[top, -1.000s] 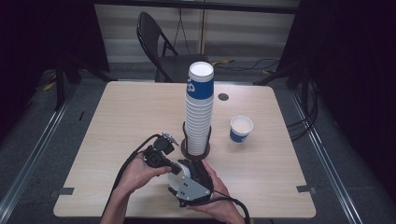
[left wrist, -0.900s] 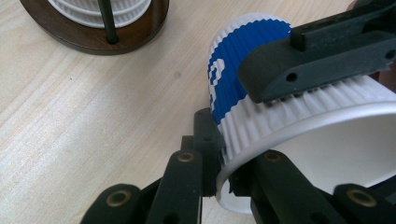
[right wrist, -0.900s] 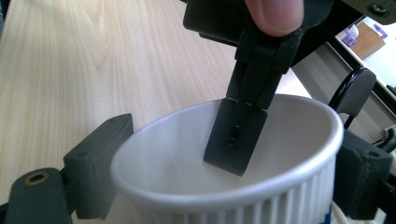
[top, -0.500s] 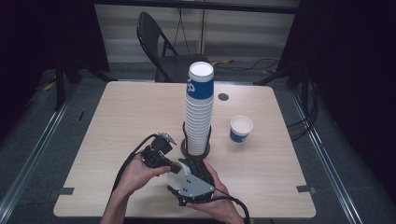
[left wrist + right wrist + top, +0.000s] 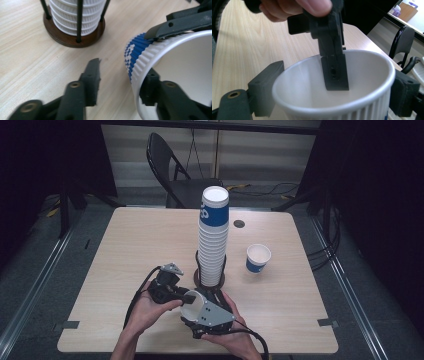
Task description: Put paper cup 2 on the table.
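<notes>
Between the two black jaws of our right gripper (image 5: pixel 192 307) sits a ribbed white paper cup with a blue band (image 5: pixel 337 85), clamped across its outside walls just below the rim. Our left gripper (image 5: pixel 120 82) stands straddling that rim, one jaw inside the mouth and the other outside it, clear of the wall; its jaws have just been opening and now stand moderately wide, so they no longer pinch the rim. In the right gripper view that inner jaw hangs down into the cup from above, with the fingers (image 5: pixel 294 7) of our left hand behind it.

Just beyond the left gripper's tips stands the tall stack of ribbed white paper cups (image 5: pixel 214 240) in its dark round wooden holder with thin black posts (image 5: pixel 72 37). Farther off to the right of both tools, a second white-and-blue paper cup (image 5: pixel 258 258) stands upright on the light wooden table (image 5: pixel 140 235), mouth up.

We judge that one cup is already set out and this one has been passed to the right gripper. What remains is drawing the left jaw out of the mouth and standing the cup on the table.
</notes>
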Demonstrator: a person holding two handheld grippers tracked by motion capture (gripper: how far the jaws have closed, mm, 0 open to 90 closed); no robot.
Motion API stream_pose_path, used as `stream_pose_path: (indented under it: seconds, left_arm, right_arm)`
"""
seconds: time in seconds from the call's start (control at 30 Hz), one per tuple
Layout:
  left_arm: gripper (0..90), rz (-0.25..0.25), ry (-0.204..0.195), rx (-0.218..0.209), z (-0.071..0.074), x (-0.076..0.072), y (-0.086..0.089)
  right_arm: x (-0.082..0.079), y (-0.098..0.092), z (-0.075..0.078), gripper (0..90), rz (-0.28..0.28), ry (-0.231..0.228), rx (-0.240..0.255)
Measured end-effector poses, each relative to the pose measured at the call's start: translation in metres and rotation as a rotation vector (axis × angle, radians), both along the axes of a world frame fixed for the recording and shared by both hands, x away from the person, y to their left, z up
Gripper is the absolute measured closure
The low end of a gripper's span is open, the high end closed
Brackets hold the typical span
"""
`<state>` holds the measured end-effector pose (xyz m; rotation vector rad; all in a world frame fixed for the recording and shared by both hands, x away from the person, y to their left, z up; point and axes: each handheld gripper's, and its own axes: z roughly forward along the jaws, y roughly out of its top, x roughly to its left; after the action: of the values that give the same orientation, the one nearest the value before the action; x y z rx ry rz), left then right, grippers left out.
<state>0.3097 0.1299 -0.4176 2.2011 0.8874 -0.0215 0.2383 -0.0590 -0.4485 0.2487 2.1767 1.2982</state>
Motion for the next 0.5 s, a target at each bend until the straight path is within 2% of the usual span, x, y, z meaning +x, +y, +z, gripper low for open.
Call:
stream_pose_path:
  seconds: [0.07,0.2,0.33,0.5]
  left_arm:
    - [52.2,0.019,-0.019,-0.011,-0.001,-0.002,0.002]
    - [44.0,0.05,-0.046,-0.081,-0.003,-0.005,0.01]
    - [35.4,0.089,-0.108,-0.095,-0.004,-0.009,0.013]
    - [27.1,0.121,-0.178,-0.158,-0.005,-0.013,0.018]
  right_arm:
    - [0.0,-0.001,0.0,13.4,-0.003,0.011,0.013]
    - [0.001,-0.003,-0.001,13.4,-0.016,0.027,0.027]
    - [0.003,-0.005,-0.001,13.5,-0.03,0.057,0.051]
    - [0.006,-0.008,-0.004,13.5,-0.046,0.082,0.072]
